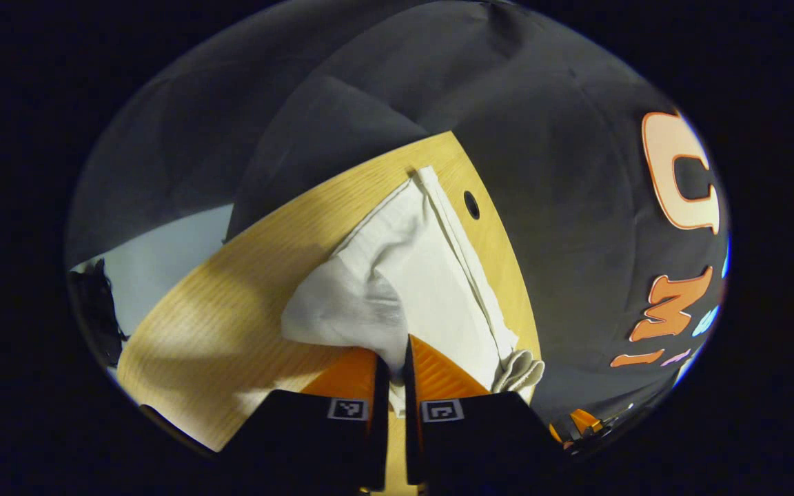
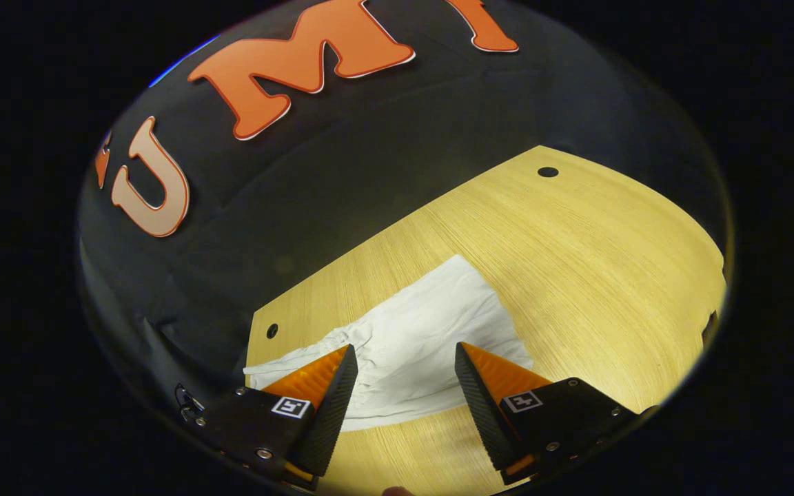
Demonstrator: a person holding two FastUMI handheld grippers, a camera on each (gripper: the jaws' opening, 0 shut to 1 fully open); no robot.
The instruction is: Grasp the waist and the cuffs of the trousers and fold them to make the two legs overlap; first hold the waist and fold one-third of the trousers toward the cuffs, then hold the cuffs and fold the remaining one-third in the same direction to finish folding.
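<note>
The soft, light white cotton trousers lie mid-frame on the pale wooden table, pinched at a lifted fold by the left gripper, while the right gripper hovers wide above the gathered waist, probably the firmest hold.

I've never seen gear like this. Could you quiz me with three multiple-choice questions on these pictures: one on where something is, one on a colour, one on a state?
1. Where do the trousers lie?
A. On the wooden table
B. On the floor
C. On a chair

2. What colour are the trousers?
A. Blue
B. White
C. Red

3. How does the right gripper stand?
A. Shut on cloth
B. Open above the cloth
C. Holding a cup

Answers: 1 A, the cloth rests on the wood; 2 B, pale white fabric; 3 B, its fingers are spread apart, while the left gripper pinches the fabric.
</note>
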